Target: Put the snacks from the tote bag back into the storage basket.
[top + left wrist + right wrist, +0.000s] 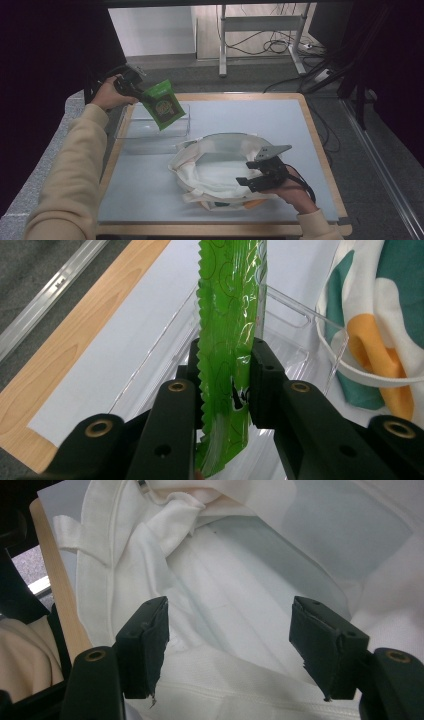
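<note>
A green snack packet (pixel 164 104) hangs over a clear plastic box (pixel 150 131) at the table's far left. My left gripper (pixel 144 97) is shut on the packet's upper corner. In the left gripper view both pads pinch the packet (pixel 227 315) edge-on between the jaws of the left gripper (pixel 225 385), with the clear box (pixel 290 307) below. A white tote bag (pixel 215 172) lies open in the middle of the table. My right gripper (pixel 246 184) rests at its near right rim. In the right gripper view the right gripper (pixel 227 640) stands open, with the bag's white cloth (pixel 240 580) beneath and nothing pinched.
The grey table mat (pixel 280 130) has a wooden border (pixel 320 150). The bag's printed side (pixel 385 315) shows teal and orange patches. Behind the table stand a desk frame (pixel 260 30) and loose cables on the floor (pixel 300 75).
</note>
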{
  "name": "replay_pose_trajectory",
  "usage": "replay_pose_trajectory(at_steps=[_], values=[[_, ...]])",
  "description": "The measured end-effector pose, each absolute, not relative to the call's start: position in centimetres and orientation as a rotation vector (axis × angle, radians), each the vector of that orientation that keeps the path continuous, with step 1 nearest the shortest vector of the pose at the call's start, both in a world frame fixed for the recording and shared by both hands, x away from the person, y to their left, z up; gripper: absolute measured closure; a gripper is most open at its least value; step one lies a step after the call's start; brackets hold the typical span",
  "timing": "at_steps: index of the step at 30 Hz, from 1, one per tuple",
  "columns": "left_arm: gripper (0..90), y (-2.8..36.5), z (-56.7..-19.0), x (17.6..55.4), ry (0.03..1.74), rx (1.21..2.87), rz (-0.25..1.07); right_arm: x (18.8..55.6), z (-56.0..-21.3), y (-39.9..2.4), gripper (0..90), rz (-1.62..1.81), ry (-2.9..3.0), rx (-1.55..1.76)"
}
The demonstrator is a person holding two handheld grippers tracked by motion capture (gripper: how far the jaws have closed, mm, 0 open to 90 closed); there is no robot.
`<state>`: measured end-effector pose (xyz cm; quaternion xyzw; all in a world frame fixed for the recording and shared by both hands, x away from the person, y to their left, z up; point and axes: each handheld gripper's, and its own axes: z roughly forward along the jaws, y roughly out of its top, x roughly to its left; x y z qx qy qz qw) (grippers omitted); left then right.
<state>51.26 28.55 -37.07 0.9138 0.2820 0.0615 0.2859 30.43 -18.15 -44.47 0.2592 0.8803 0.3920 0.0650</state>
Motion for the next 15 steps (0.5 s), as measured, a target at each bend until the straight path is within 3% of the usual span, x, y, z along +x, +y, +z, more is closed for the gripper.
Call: replay_pose_trajectory(at_steps=[15], values=[[75.7,26.9,-40.1,52.2,0.763,2.539,0.119,30.6,-44.8,-18.2,32.0,1.168,2.667,0.791]])
